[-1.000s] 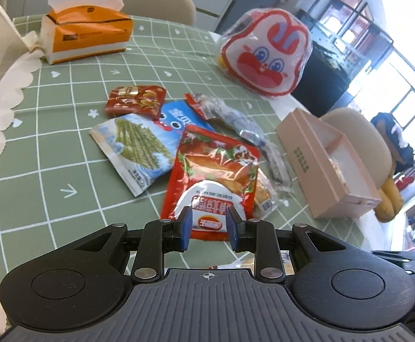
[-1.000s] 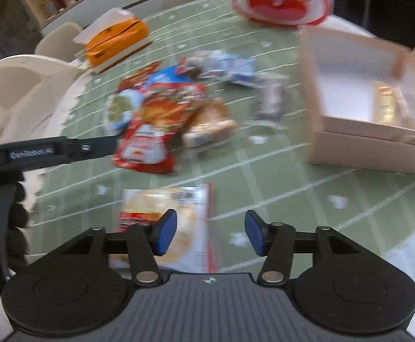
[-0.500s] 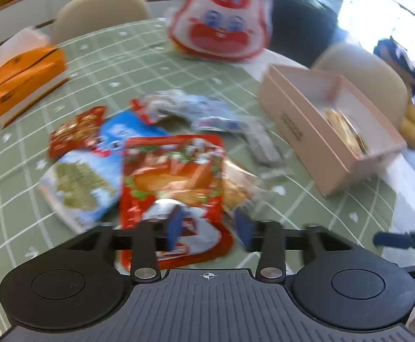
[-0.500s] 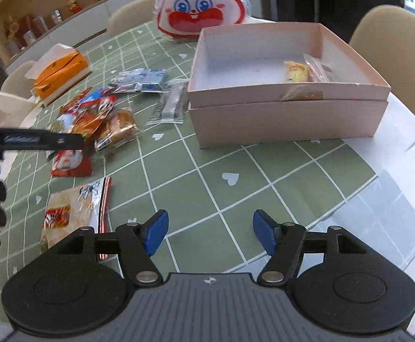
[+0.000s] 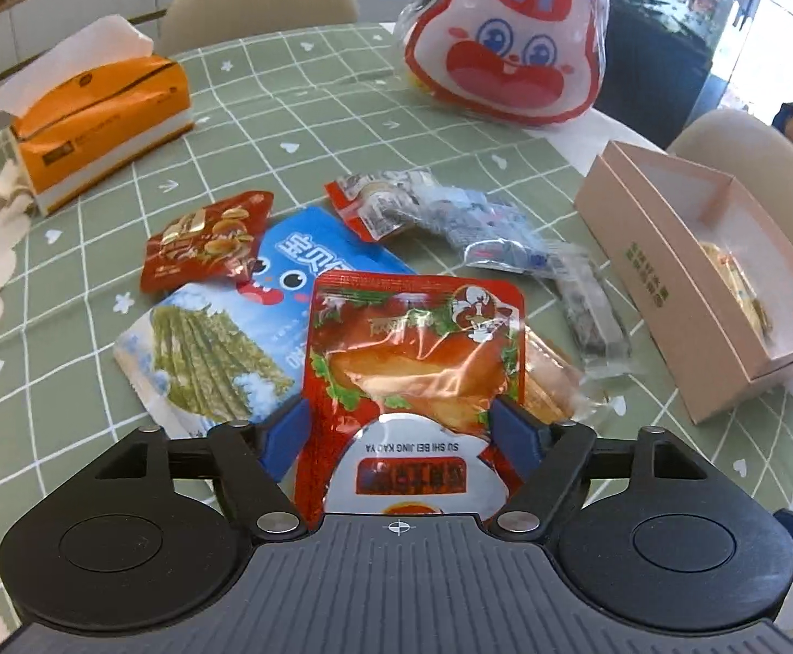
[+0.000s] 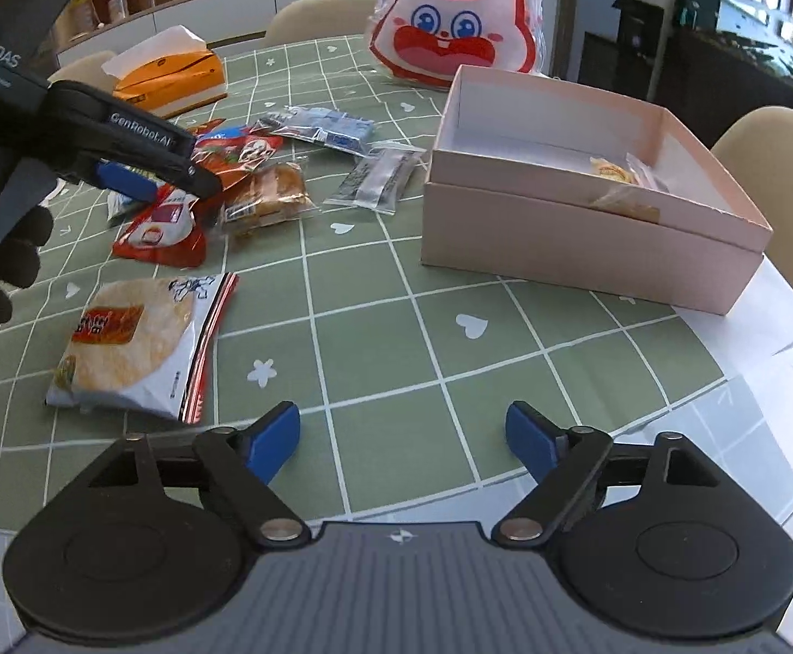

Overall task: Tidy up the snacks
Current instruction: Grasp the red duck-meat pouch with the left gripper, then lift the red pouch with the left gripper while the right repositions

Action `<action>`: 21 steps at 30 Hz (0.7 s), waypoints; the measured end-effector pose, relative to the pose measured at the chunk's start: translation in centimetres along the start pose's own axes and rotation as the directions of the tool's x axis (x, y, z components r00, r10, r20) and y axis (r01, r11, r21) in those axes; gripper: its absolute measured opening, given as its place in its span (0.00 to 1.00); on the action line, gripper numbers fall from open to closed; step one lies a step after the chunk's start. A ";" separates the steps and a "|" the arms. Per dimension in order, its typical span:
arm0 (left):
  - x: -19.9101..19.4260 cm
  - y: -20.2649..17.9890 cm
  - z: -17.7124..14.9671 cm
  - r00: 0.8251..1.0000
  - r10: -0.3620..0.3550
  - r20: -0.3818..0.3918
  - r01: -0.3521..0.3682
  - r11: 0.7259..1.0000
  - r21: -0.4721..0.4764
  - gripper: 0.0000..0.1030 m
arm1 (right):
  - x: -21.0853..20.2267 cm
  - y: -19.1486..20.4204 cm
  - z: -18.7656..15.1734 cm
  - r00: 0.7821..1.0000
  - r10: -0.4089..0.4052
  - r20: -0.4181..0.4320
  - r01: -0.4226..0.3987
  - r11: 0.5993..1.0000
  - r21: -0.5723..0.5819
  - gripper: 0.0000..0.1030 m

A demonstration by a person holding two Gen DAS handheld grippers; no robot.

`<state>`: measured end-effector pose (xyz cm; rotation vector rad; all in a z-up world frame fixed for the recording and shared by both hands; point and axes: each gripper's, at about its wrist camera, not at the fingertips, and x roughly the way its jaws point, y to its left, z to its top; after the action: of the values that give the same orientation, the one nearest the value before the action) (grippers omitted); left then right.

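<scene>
Several snack packets lie heaped on the green checked tablecloth. My left gripper (image 5: 401, 433) hovers low over a red roast-duck pouch (image 5: 412, 349). Its jaws are opening, they straddle the pouch's near end, and the pads do not press it. A seaweed packet (image 5: 205, 354), a blue packet (image 5: 309, 256) and a small red burger packet (image 5: 205, 240) lie to its left. Wrapped bread (image 6: 271, 196) sits to its right. My right gripper (image 6: 401, 436) is opening over bare cloth with nothing between its fingers. A rice-cracker packet (image 6: 129, 343) lies to its front left. The open pink box (image 6: 560, 218) stands to its front right, with a few snacks inside.
An orange tissue box (image 5: 96, 120) and a bunny-face bag (image 5: 505, 43) stand at the far side. Clear-wrapped packets (image 5: 451, 212) and a dark bar (image 6: 380, 180) lie between the heap and the box. Beige chairs ring the round table, and white paper (image 6: 778, 338) covers its right edge.
Both grippers' jaws have spread much wider. The left gripper moved and turned right, and the red pouch now lies between its fingers. The right view swung from the heap toward the pink box.
</scene>
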<state>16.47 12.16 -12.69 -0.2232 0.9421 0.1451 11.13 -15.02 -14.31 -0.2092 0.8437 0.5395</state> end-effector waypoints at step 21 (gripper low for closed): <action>-0.3 -0.9 -1.5 0.991 -0.137 -0.009 0.136 0.975 0.173 0.84 | 0.3 1.0 -0.5 0.999 -0.027 0.021 0.026 0.999 0.027 0.97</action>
<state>15.32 10.92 -13.22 -0.1266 0.9281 -0.0634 10.42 -14.31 -14.81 -0.1899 0.8260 0.5044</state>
